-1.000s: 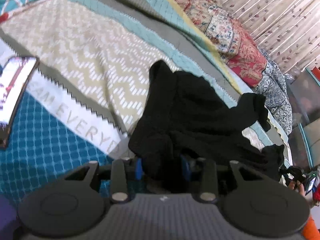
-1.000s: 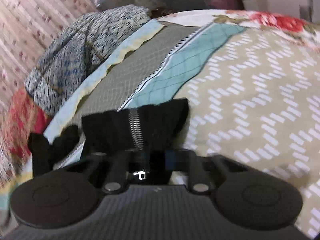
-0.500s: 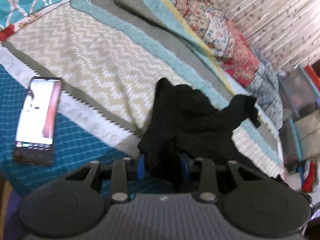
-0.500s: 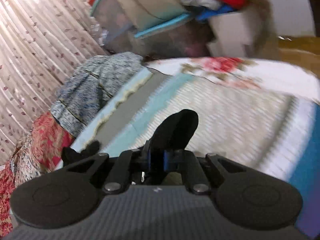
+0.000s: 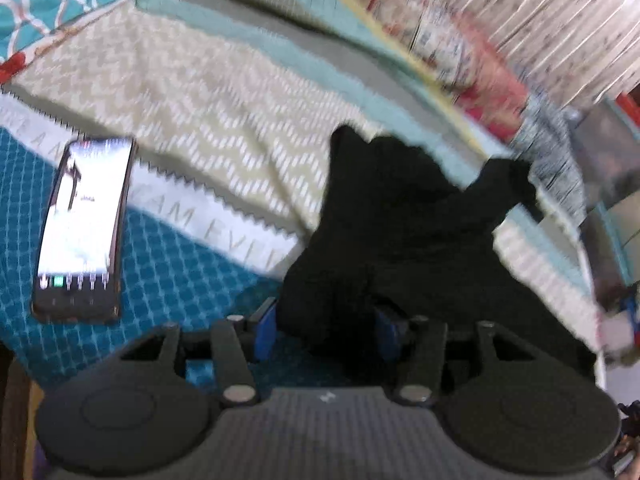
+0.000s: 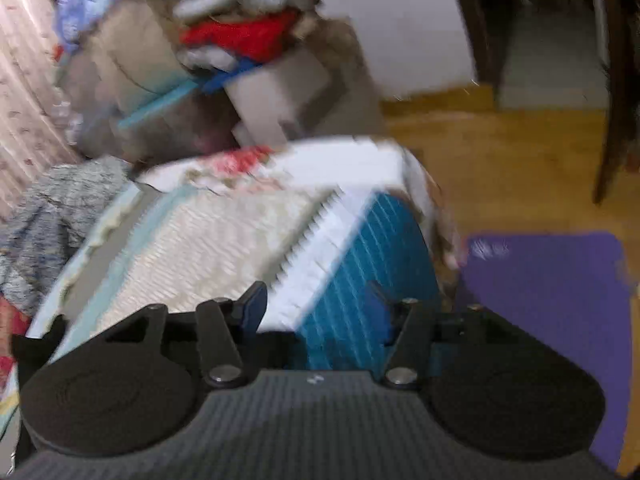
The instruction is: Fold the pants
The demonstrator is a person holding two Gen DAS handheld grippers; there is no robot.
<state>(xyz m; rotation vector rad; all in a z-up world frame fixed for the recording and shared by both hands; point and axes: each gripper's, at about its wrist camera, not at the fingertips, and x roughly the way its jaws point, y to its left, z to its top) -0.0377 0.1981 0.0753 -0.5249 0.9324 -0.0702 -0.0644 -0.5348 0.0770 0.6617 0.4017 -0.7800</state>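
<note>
1. The phone (image 5: 82, 226) lies screen-up at the far left of the left wrist view, on the blue checked patch of the quilt (image 5: 192, 92), well apart from the cloth.
2. The pants (image 5: 400, 232) are a black, bunched heap right of centre on the quilt, one leg trailing off toward the bed's right edge. They look light, limp and matte: they should drape and crease rather than hold a shape, and are unlikely to slip from rubber pads.
3. The left gripper (image 5: 326, 324) has its blue pads spreading, with a thick fold of pants between them; the cloth seems loose there rather than pinched.
4. Judged from the heap, the best hold is a hem or the waistband edge, taken at two corners so the cloth hangs flat. A grab in the middle would only lift a lump.
5. The right gripper (image 6: 316, 308) is also spreading and has nothing between its pads, only the quilt's corner beyond it. No pants are clearly in this view, save perhaps a dark scrap at its lower left edge.
6. The bed is soft and patterned, so it gives under pressure and offers no hard edge to crease against.
7. Beyond the bed are a curtain (image 6: 20, 80) at left, a pile of clothes and boxes (image 6: 224, 64), a wooden floor (image 6: 512, 168) and a purple mat (image 6: 552, 292) at right.
</note>
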